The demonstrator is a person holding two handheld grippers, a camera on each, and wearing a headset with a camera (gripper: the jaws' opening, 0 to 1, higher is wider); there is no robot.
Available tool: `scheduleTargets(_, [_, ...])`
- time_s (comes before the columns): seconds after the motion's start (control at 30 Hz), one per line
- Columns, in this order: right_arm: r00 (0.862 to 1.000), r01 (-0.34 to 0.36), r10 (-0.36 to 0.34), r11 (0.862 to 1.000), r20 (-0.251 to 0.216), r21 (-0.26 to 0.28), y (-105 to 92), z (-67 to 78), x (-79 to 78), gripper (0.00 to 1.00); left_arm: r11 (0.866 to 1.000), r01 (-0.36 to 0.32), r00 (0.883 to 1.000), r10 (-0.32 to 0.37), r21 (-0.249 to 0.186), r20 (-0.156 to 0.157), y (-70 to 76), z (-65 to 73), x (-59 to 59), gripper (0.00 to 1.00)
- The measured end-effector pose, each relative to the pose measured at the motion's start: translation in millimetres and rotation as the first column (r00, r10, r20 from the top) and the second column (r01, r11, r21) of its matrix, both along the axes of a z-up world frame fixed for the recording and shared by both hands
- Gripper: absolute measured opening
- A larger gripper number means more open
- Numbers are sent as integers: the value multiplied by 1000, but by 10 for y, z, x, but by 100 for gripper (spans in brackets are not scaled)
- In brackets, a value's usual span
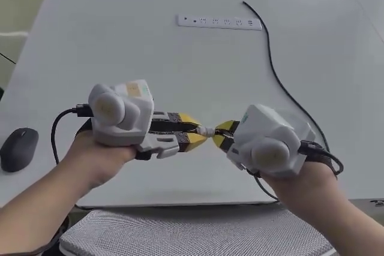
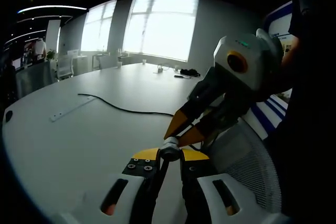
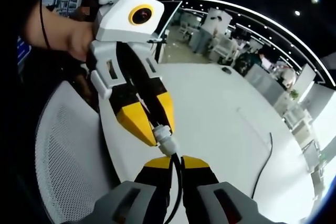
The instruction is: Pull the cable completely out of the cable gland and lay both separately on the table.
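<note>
Both grippers meet tip to tip just above the near edge of the white table (image 1: 150, 58). A small white cable gland (image 1: 208, 130) sits between them. My left gripper (image 1: 201, 133) is shut on the cable gland (image 2: 169, 149), which shows at its own yellow tips (image 2: 169, 157). In the right gripper view the gland (image 3: 166, 141) sticks out of the left gripper (image 3: 160, 129). A thin black cable (image 3: 179, 182) runs from it down between my right gripper's (image 3: 177, 162) closed jaws. The right gripper (image 1: 221, 133) faces the left one, also seen as the other gripper (image 2: 179, 132).
A white power strip (image 1: 219, 22) lies at the far side of the table, with its black cord (image 1: 273, 70) trailing toward the right edge. A dark mouse (image 1: 18, 148) sits at the left. A grey mesh chair seat (image 1: 192, 232) lies below the grippers.
</note>
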State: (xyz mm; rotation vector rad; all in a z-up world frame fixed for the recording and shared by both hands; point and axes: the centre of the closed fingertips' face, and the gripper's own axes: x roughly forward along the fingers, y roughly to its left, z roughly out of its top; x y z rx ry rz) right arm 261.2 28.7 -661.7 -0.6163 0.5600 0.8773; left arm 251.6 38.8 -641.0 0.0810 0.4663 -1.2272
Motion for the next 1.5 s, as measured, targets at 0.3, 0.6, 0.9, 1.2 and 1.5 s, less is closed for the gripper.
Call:
scheduleTargets(0.3, [998, 64, -63, 997, -30, 48, -45, -19, 52, 1, 1000, -10, 1000, 10, -4, 0, 10, 1, 28, 15])
scheduleTargets(0.6, [988, 141, -135, 987, -74, 79, -163, -108, 102, 1, 1000, -14, 1000, 14, 0, -2, 39, -17, 52, 15])
scheduleTargets(0.9, [962, 249, -231, 962, -148, 116, -355, -219, 163, 1, 1000, -13, 1000, 13, 0, -2, 57, -20, 76, 15])
scheduleTargets(1.2, [916, 363, -320, 918, -242, 159, -492, -368, 167, 1, 1000, -8, 1000, 8, 5, -1, 49, -36, 82, 15])
scheduleTargets(1.5, [864, 457, -390, 873, -320, 171, -610, -550, 159, 1, 1000, -5, 1000, 5, 13, -6, 49, -83, 74, 15])
